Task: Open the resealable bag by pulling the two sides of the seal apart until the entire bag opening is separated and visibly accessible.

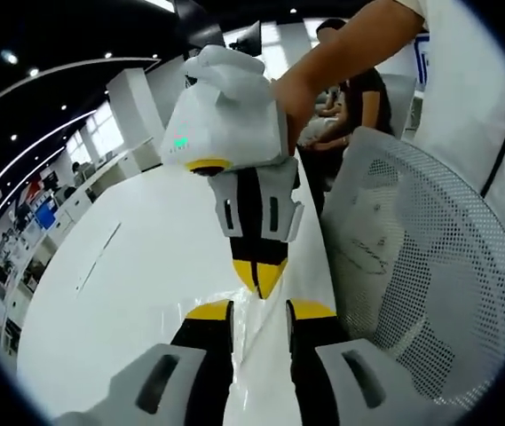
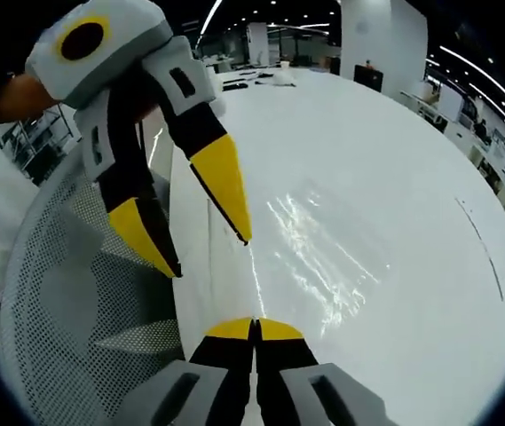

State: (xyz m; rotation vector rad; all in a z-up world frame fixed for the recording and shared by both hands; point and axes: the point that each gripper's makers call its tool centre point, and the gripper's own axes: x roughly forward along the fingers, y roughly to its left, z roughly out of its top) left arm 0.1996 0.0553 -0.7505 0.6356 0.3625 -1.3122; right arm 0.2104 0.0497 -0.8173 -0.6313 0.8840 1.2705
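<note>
Fingers: your right gripper is clamped on the clear bag; your left gripper gapes around its edge.
Writing: none legible.
Surface: white table, lower centre.

Open-plan office — long white table, mesh chair, ceiling strip lights.

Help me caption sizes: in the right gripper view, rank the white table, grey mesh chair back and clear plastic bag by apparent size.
1. white table
2. grey mesh chair back, though nearness to the camera enlarges it
3. clear plastic bag; its faint edges make its extent unsure
</note>
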